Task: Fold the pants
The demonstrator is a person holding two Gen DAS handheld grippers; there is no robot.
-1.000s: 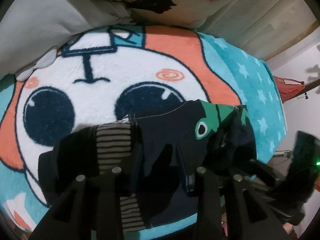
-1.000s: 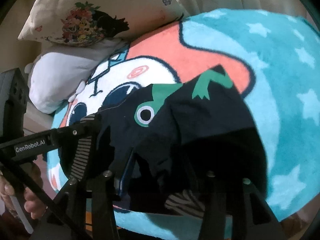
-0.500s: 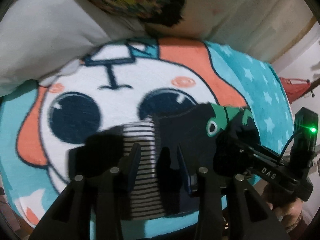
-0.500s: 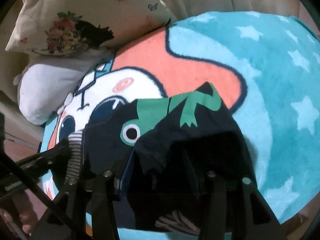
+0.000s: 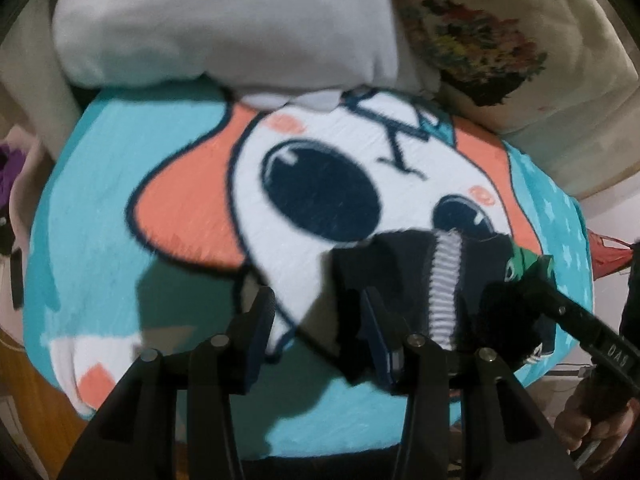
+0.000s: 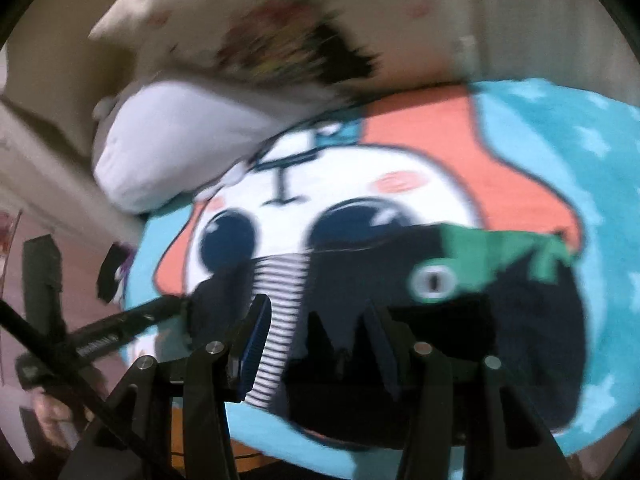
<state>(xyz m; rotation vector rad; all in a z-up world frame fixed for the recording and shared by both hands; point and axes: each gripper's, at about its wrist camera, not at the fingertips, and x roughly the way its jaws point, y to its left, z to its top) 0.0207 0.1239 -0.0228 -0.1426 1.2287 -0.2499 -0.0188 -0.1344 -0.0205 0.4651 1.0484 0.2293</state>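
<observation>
The dark navy pants (image 6: 460,304) with a green frog print and a striped waistband (image 6: 276,312) lie bunched on the cartoon-face blanket (image 6: 520,176). In the left wrist view the pants (image 5: 404,264) sit at the right. My left gripper (image 5: 318,320) is open and empty, to the left of the pants over the blanket. My right gripper (image 6: 316,324) is open, its jaws just above the pants near the waistband. The right gripper's body also shows in the left wrist view (image 5: 576,320) at the pants' right edge.
A grey pillow (image 5: 224,20) and a floral cushion (image 5: 480,36) lie at the blanket's far edge. The blanket (image 5: 120,184) ends near the front, with floor beyond. The left gripper's body (image 6: 104,332) shows at the left of the right wrist view.
My left gripper has let go of the pants and swung left over the bare blanket. My right gripper has pulled back and turned left, facing the waistband. The pants lie where they were.
</observation>
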